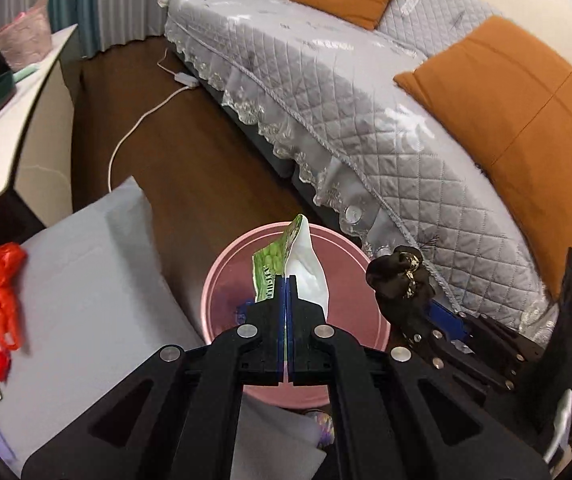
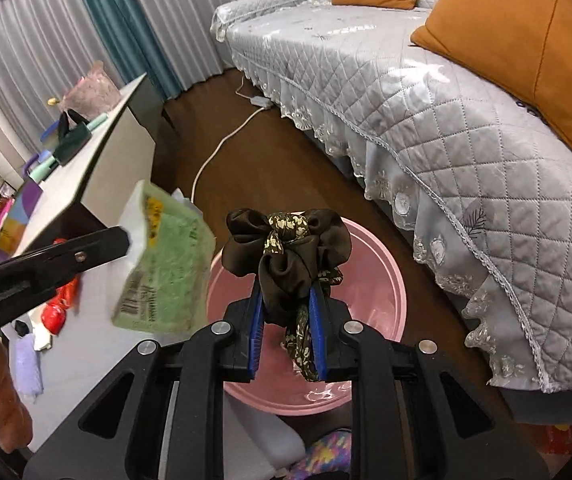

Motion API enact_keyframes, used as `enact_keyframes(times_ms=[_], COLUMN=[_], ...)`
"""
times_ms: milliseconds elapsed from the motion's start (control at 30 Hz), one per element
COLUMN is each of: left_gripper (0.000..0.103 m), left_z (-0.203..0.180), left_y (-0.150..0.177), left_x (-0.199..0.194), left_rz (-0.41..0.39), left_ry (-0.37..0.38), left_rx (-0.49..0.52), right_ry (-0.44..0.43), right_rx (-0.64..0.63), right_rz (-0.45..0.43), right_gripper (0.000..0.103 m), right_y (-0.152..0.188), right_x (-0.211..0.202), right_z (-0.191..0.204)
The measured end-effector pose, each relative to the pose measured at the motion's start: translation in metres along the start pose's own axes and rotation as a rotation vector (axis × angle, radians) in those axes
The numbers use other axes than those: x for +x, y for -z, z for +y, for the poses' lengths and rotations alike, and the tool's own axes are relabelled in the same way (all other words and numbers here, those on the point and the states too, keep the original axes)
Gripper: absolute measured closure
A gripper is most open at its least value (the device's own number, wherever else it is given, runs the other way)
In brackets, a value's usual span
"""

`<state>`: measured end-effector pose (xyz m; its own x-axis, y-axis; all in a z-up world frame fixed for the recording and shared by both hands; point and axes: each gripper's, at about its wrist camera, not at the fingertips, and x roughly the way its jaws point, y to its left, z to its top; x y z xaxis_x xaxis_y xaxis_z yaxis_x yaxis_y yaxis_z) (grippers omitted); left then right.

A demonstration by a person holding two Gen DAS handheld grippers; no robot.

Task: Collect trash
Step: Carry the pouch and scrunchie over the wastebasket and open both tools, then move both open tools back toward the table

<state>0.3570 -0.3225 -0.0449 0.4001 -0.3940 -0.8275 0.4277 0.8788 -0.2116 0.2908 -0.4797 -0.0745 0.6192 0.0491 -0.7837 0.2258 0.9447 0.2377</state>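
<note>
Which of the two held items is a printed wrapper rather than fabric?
The green wrapper in the left gripper; the right gripper holds a brown fabric bow.

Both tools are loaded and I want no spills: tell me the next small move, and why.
Probably ease the left tool open. It is shut on the green wrapper, which hangs over the pink bin, so it should drop inside. The right tool, gripping the brown fabric bow above the bin, can release next.
</note>
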Motion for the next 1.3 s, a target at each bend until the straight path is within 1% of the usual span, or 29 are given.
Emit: enact_keyframes(times_ms=[133,233,267,300,333,367,400,433,467,500,600,667,800,900,967,1067,1100,1167,1233,1300], left_gripper=[0.103,0.103,0.103,0.100,0.084,0.066,0.026,0.016,0.015,0.015,0.015,0.015,0.015,0.015,0.015,0.015,0.015,0.015,0.015,0.015], left_z=[0.002,0.004,0.004,0.004,0.005,0.005,0.006,0.008,0.009,0.011,0.015,0.016,0.024,0.041,0.055,0.075,0.084,0.099,0.119,0.138], left_y=[-0.003,-0.007,-0.008,-0.008,-0.009,-0.010,-0.010,-0.010,-0.009,-0.008,-0.007,-0.005,-0.002,0.004,0.013,0.035,0.046,0.063,0.085,0.110], left_x=[0.026,0.040,0.044,0.047,0.048,0.051,0.051,0.050,0.047,0.044,0.044,0.037,0.020,-0.001,-0.020,-0.053,-0.069,-0.091,-0.119,-0.148], left_rz=[0.041,0.053,0.052,0.054,0.053,0.056,0.052,0.030,-0.002,-0.018,0.023,0.011,-0.016,-0.033,-0.049,-0.069,-0.083,-0.094,-0.104,-0.123], left_ry=[-0.004,-0.004,-0.003,-0.009,-0.013,-0.024,-0.062,-0.100,-0.129,-0.137,-0.127,-0.140,-0.175,-0.198,-0.230,-0.275,-0.301,-0.328,-0.340,-0.357], left_rx=[-0.006,-0.010,-0.009,-0.009,-0.011,-0.013,-0.017,-0.022,-0.027,-0.029,-0.032,-0.028,-0.031,-0.073,-0.093,-0.093,-0.091,-0.098,-0.127,-0.161], right_ry=[-0.002,-0.003,0.001,0.017,0.027,0.040,0.053,0.058,0.065,0.071,0.068,0.064,0.068,0.031,-0.001,-0.063,-0.082,-0.135,-0.209,-0.230], right_rx=[0.009,0.014,0.016,0.018,0.023,0.031,0.042,0.045,0.049,0.055,0.047,0.037,0.012,0.017,0.034,0.075,0.083,0.104,0.097,0.059], right_rz=[0.045,0.068,0.072,0.081,0.080,0.074,0.058,0.053,0.050,0.048,0.058,0.055,0.038,0.025,0.008,-0.045,-0.061,-0.090,-0.117,-0.135], right_gripper=[0.080,0.080,0.076,0.070,0.053,0.039,0.035,0.032,0.028,0.026,0.021,0.017,0.015,0.014,0.013,0.013,0.012,0.010,0.010,0.009], right_y=[-0.007,-0.010,-0.011,-0.010,-0.010,-0.010,-0.010,-0.011,-0.012,-0.012,-0.012,-0.012,-0.013,-0.009,-0.005,0.001,0.002,0.006,0.016,0.034], right_x=[0.017,0.026,0.028,0.031,0.031,0.031,0.029,0.029,0.029,0.029,0.031,0.030,0.020,0.005,-0.010,-0.046,-0.056,-0.078,-0.103,-0.117], right_z=[-0.003,-0.006,-0.006,-0.007,-0.008,-0.010,-0.012,-0.014,-0.015,-0.016,-0.013,-0.009,0.002,0.012,0.018,0.033,0.040,0.055,0.075,0.097])
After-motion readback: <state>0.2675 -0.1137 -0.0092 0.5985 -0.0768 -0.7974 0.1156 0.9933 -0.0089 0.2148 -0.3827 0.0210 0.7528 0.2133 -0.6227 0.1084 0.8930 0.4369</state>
